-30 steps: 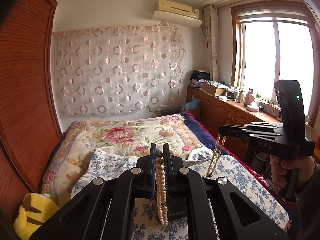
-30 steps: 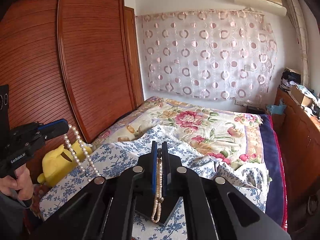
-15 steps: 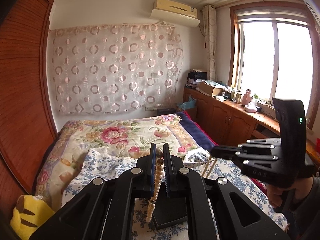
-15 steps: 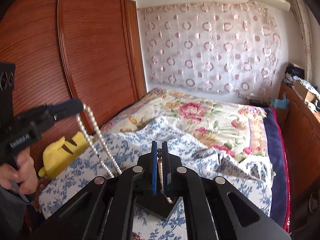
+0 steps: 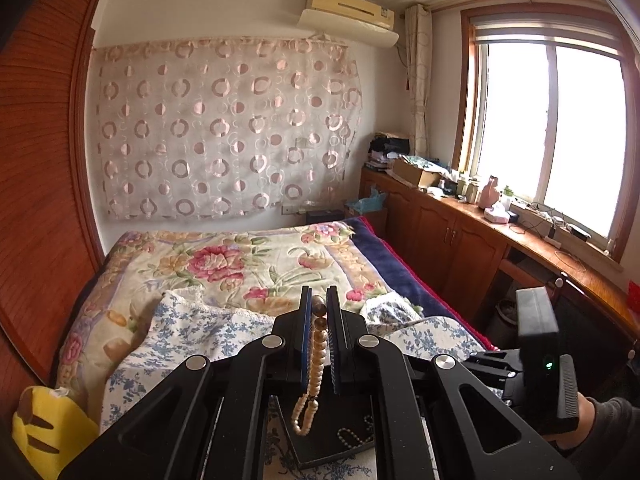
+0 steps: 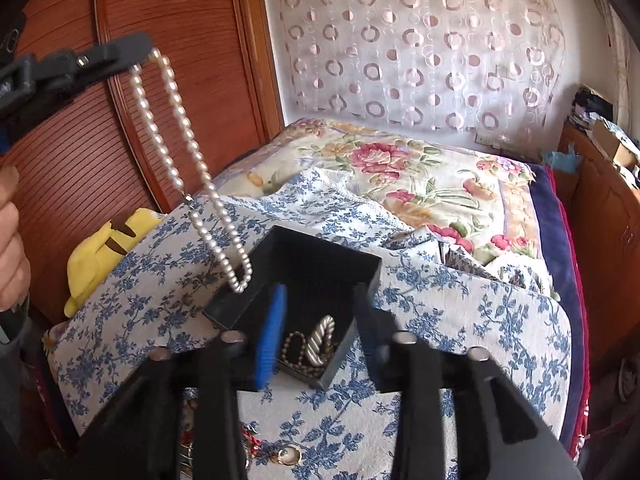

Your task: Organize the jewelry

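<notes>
A black box [image 6: 320, 264] on the bed [image 6: 460, 320] holds a bead chain [image 6: 294, 346] and a twisted silver piece [image 6: 320, 338]. The left gripper [image 5: 319, 312] pinches a pearl necklace [image 6: 188, 152], its loop hanging over the box's left rim. The right gripper [image 6: 320, 320], jaws spread, hovers above the box.

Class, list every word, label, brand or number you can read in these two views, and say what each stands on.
No text reads clearly.
Air conditioner: sticker at its right end, too small to read.
Left hand-held gripper: pale print on its body, blurred and cut off at the picture's edge.
</notes>
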A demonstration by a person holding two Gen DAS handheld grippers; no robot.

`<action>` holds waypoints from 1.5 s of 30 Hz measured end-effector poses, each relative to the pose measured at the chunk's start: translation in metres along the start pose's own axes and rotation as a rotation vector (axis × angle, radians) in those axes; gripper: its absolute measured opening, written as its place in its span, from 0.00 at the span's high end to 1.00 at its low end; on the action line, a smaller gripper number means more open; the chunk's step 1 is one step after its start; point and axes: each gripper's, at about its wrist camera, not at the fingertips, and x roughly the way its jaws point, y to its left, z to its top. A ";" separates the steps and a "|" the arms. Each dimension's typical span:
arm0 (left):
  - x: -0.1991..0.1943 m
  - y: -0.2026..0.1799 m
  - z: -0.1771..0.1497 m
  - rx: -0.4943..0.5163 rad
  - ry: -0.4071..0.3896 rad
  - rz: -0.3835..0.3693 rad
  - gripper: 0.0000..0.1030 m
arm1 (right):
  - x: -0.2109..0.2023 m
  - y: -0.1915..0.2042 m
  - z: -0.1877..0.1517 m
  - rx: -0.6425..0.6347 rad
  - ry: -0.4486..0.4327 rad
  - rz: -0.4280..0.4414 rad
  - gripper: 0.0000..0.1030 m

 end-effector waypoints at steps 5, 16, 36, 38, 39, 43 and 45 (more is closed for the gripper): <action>0.018 -0.003 -0.019 0.018 0.053 0.024 0.94 | -0.005 -0.010 -0.013 0.027 -0.004 0.007 0.61; 0.012 -0.004 -0.072 0.081 0.121 0.055 0.71 | -0.017 -0.001 -0.047 0.016 -0.011 0.010 0.61; -0.034 -0.002 -0.189 0.064 0.294 -0.012 0.61 | -0.014 0.042 -0.135 -0.002 0.067 0.040 0.61; -0.034 -0.005 -0.195 0.058 0.307 -0.027 0.60 | -0.013 0.042 -0.142 0.009 0.079 0.051 0.61; -0.033 -0.006 -0.198 0.059 0.313 -0.032 0.60 | -0.013 0.042 -0.143 0.010 0.081 0.054 0.62; -0.030 -0.010 -0.206 0.060 0.337 -0.036 0.60 | -0.011 0.041 -0.145 0.031 0.089 0.083 0.72; -0.028 -0.011 -0.207 0.060 0.342 -0.034 0.60 | -0.011 0.040 -0.145 0.039 0.088 0.090 0.75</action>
